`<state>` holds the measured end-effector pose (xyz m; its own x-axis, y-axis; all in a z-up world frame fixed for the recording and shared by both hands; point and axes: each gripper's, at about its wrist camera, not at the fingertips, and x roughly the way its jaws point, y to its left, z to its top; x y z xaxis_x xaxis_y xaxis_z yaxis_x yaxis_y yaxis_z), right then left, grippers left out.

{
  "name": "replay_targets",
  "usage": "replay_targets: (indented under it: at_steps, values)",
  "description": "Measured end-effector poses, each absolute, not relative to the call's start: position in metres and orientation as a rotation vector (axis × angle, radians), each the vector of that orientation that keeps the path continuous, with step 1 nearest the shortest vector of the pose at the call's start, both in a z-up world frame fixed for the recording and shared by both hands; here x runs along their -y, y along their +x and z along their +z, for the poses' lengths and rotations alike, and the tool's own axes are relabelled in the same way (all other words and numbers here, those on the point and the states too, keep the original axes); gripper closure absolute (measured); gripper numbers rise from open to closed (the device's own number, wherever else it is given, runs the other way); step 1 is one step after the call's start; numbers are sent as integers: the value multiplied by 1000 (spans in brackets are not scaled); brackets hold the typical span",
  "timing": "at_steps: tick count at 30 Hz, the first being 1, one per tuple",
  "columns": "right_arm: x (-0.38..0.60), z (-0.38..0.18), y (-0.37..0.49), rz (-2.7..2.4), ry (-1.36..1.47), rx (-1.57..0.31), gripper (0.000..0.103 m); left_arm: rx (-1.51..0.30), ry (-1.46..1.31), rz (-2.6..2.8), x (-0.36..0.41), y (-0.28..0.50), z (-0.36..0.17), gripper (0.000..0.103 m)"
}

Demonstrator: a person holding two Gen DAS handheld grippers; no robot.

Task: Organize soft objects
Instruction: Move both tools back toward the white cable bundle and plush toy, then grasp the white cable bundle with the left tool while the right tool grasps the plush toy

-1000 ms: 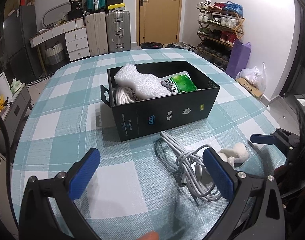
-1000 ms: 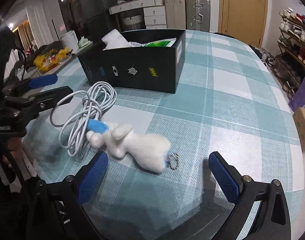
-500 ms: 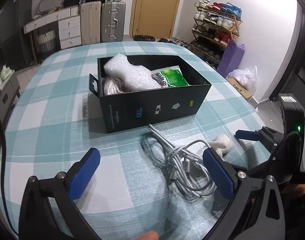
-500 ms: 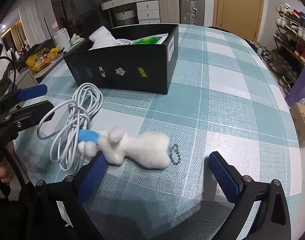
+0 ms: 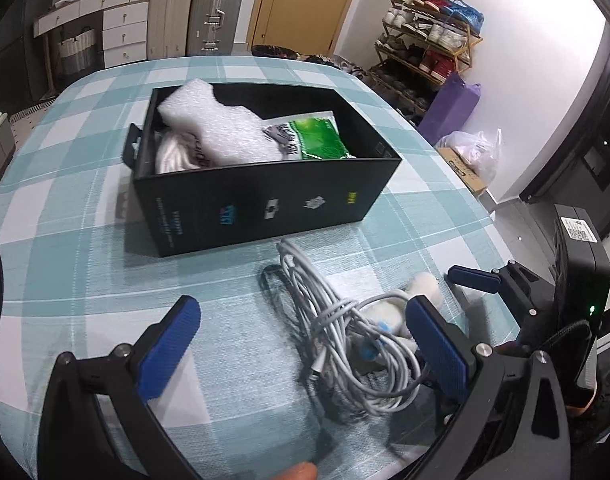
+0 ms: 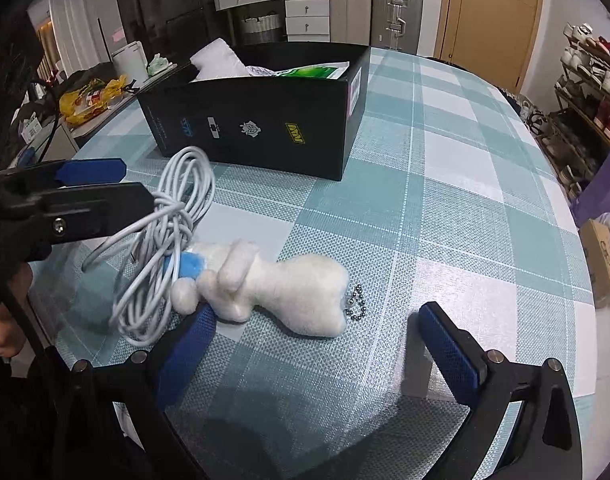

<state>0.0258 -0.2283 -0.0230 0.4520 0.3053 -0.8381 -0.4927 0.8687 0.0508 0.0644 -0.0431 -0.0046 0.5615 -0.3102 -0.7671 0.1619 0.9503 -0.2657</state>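
A black box (image 5: pixel 265 196) on the checked table holds white foam (image 5: pixel 213 128), a white cloth and a green packet (image 5: pixel 317 138); it also shows in the right wrist view (image 6: pixel 257 128). In front of it lie a coiled white cable (image 5: pixel 345 328) (image 6: pixel 161 240) and a white plush toy with a ball chain (image 6: pixel 281 284) (image 5: pixel 401 304). My left gripper (image 5: pixel 301 344) is open, its right finger by the cable. My right gripper (image 6: pixel 317 348) is open just in front of the plush, its left finger touching it.
The table (image 6: pixel 445 184) has a teal and white checked cloth. Suitcases (image 5: pixel 193 12) and drawers stand at the back, a shoe rack (image 5: pixel 429 52) and purple bag (image 5: pixel 449 108) to the right. The table edge curves close on the right.
Both grippers have moved forward and lower toward the cable and plush. The box, cable and plush have not moved.
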Motion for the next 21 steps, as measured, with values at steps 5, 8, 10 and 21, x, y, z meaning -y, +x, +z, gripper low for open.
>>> replay_targets:
  at_steps: [5,8,10,21]
  values:
    - [228,-23,25,499,-220,-985,1,-938,-178,-311,48,63,-3,0]
    - [229,-23,25,499,-220,-986,1,-945,-188,-318,49,65,-5,0]
    - [229,-23,25,499,-220,-986,1,-948,-186,-310,48,65,-6,0]
    - [240,-23,29,487,-206,-998,1,-960,-139,-231,33,62,-21,0]
